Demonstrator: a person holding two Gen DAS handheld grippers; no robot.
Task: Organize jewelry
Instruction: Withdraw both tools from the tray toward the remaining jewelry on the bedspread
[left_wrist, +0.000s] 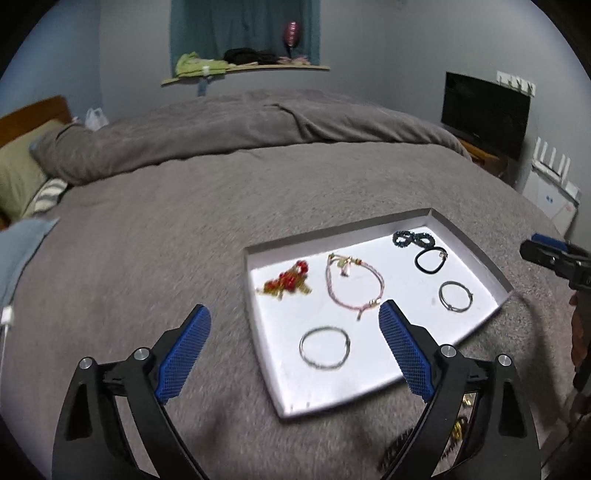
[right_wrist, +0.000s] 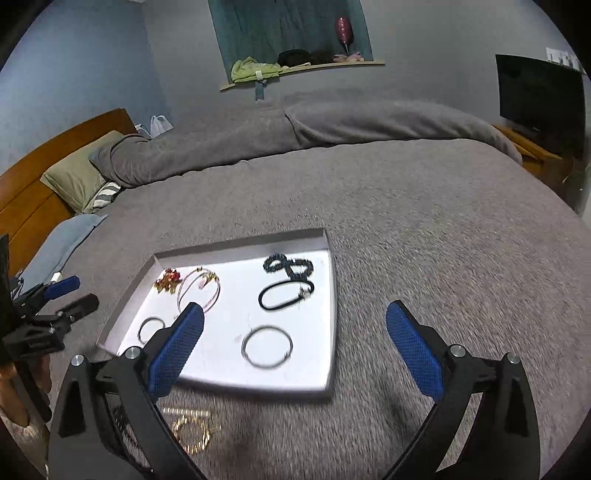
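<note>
A shallow white tray lies on the grey bed. In it are a red and gold piece, a pink cord bracelet, a dark bead bracelet, a black hair tie and two silver bangles. A gold chain lies on the blanket near the tray's front edge. My left gripper is open and empty above the tray's left edge. My right gripper is open and empty above the tray's right part.
The grey blanket covers the whole bed, with a rolled fold and pillows at the far side. A wooden headboard is at the left, a dark screen at the right, a shelf with clothes on the wall.
</note>
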